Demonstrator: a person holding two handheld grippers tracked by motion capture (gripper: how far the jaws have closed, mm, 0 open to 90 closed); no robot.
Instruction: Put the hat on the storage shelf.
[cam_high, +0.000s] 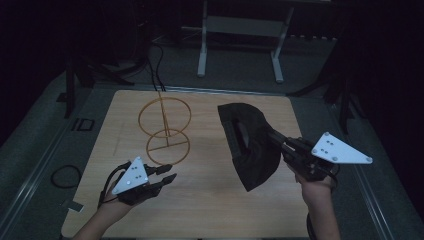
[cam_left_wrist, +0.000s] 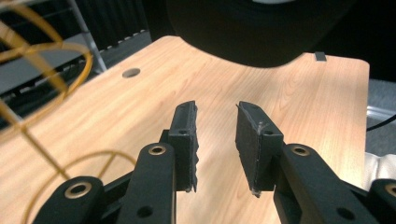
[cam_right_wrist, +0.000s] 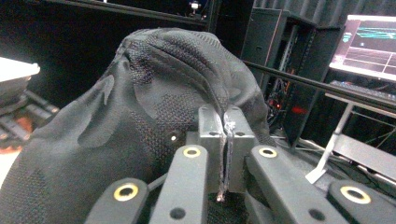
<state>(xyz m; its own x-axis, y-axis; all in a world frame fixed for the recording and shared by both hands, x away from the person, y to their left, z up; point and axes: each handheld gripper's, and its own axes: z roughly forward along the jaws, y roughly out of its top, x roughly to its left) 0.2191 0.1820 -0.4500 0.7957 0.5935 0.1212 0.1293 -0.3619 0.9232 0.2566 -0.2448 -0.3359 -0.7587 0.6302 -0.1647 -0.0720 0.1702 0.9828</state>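
Cap (cam_right_wrist: 154, 107), unlabelled, pinched by right gripper (cam_right_wrist: 226, 140).

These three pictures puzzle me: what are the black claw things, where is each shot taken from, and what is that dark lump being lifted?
No robot here: a person holds a hand-operated gripper in each hand. The high view looks down on a wooden table from above the person's side. The other two come from small cameras riding on each gripper, looking along its own fingers.

The left gripper hovers low over the table, fingers apart with nothing between them. The right gripper is pinched shut on a black cap, gripping its fabric and holding it up off the table; its camera sees the cap's mesh cloth close up.

On the table stands a gold wire stand made of two hoops on a thin post.
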